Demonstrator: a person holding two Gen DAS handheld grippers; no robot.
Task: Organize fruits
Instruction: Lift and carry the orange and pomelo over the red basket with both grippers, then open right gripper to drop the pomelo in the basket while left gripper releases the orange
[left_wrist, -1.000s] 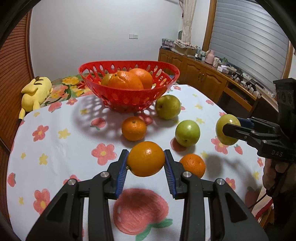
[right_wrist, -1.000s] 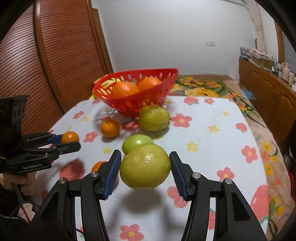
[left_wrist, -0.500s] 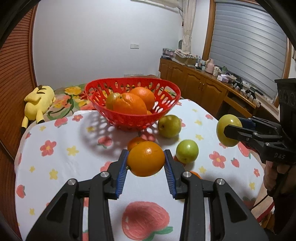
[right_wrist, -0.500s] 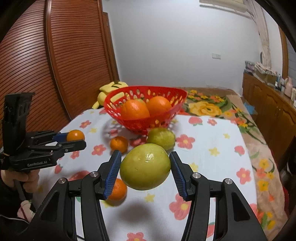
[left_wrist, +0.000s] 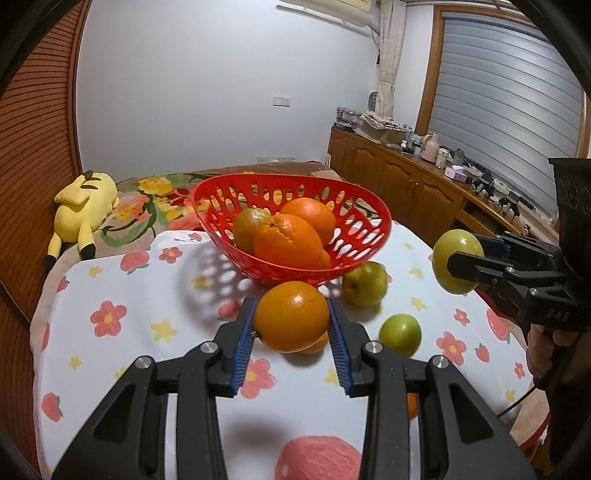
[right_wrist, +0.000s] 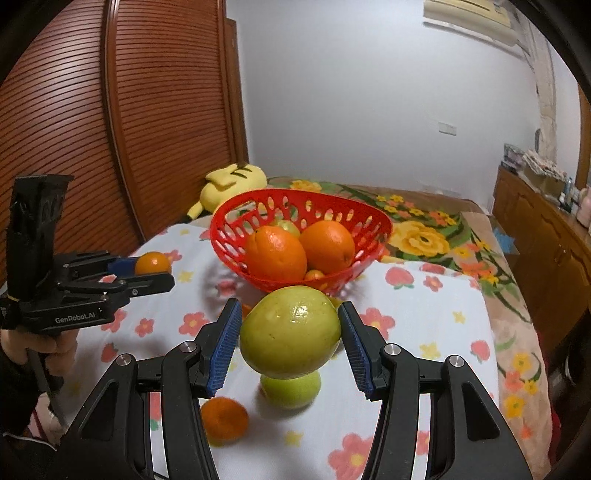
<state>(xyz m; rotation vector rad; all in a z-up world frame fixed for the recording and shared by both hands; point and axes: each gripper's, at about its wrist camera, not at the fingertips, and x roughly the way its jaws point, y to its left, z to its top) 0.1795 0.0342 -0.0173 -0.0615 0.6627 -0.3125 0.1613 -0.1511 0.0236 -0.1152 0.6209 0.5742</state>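
Observation:
My left gripper (left_wrist: 291, 325) is shut on an orange (left_wrist: 291, 316) and holds it above the table, in front of the red basket (left_wrist: 362, 214). My right gripper (right_wrist: 290, 336) is shut on a green-yellow fruit (right_wrist: 290, 332), also lifted and facing the basket (right_wrist: 225, 221). The basket holds several oranges (left_wrist: 288, 240) and a green fruit (right_wrist: 286, 226). On the cloth lie two green fruits (left_wrist: 365, 283) (left_wrist: 400, 334) and a small orange (right_wrist: 223, 419). The right gripper also shows in the left wrist view (left_wrist: 458, 267), and the left gripper in the right wrist view (right_wrist: 153, 271).
The table wears a white cloth with flowers (left_wrist: 110, 317). A yellow plush toy (left_wrist: 83, 206) lies behind it on a floral bed cover. A wooden slatted door (right_wrist: 110, 129) stands at the left. A wooden sideboard (left_wrist: 424, 192) with clutter runs along the right wall.
Both grippers have risen and moved toward the basket with their fruit still held. The basket looks nearer and lower in both views.

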